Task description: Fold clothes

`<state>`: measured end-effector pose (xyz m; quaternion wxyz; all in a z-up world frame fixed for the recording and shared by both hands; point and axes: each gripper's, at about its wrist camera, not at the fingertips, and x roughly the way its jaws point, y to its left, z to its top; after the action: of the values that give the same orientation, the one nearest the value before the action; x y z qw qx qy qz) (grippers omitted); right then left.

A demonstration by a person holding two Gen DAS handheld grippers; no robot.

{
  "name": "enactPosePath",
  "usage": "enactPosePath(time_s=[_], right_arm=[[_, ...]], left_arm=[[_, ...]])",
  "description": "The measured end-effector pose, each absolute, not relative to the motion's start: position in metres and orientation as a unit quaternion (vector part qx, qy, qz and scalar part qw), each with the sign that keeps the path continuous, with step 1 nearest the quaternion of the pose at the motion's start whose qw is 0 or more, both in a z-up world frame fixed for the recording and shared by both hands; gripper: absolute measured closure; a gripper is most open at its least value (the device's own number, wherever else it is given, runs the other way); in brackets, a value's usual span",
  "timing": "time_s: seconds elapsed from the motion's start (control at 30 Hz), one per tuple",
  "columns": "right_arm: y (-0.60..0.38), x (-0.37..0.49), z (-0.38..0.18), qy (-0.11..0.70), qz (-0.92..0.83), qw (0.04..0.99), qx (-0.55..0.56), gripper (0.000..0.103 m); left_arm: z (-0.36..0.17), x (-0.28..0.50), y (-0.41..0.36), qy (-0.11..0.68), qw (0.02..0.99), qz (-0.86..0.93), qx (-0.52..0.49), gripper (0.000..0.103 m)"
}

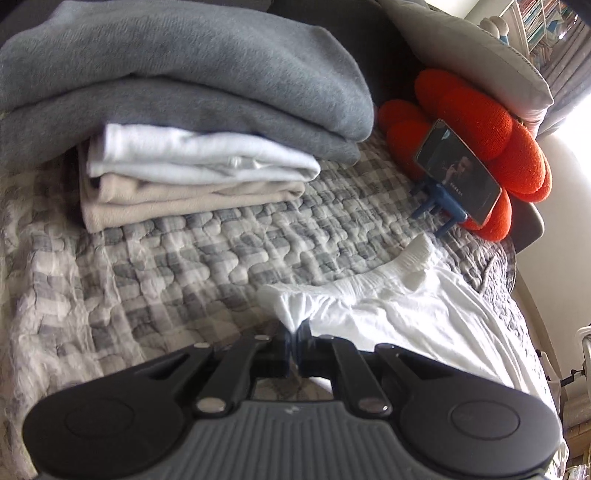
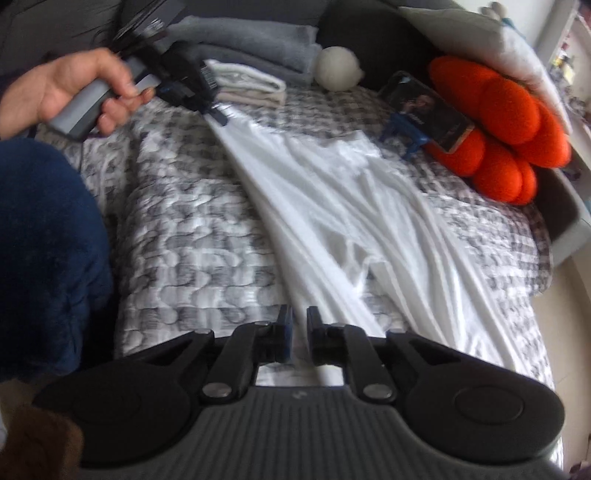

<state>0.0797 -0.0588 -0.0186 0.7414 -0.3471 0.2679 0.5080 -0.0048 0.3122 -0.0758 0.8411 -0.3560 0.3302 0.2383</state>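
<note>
On the quilt (image 1: 166,258), left claw (image 1: 296,334) pinches white garment (image 1: 388,314); right claw (image 2: 299,317) gapes.

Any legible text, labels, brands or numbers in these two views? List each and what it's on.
None can be read.
Phone: a short line of white subtitle-like characters low on the screen, too small and blurred to read.
Shelves behind the bed: coloured spines or boxes, no lettering legible.
Hand-held gripper bodies: a small pale mark, not legible.

Three folded garments (image 1: 192,162), one phone (image 1: 458,173)
</note>
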Motion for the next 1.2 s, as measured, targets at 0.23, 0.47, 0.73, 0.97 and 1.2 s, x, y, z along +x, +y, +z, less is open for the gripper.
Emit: enactPosePath(time_s=[0.23,0.47,0.73,0.97,1.2], right_arm=[[-0.16,0.161,-0.016,0.33,0.319,0.848,-0.265,0.057],[-0.287,0.223,-0.023,0.442,0.111,0.89,0.005,0.055],[-0.347,0.228,-0.038,0.478,0.025,0.868,0.131,0.056],[-0.357,0.23,-0.04,0.466,0.027,0.868,0.167,0.101],[-0.388,0.193,0.031,0.356,0.01,0.907,0.226,0.101]], left_arm=[[-0.077,-0.002,0.31,0.333,0.842,0.233,-0.354,0.1],[-0.084,-0.002,0.307,0.338,0.836,0.241,-0.359,0.1],[-0.084,0.003,0.305,0.342,0.834,0.249,-0.354,0.1],[-0.083,0.005,0.303,0.343,0.834,0.252,-0.351,0.1],[-0.065,0.0,0.304,0.321,0.844,0.234,-0.36,0.1]])
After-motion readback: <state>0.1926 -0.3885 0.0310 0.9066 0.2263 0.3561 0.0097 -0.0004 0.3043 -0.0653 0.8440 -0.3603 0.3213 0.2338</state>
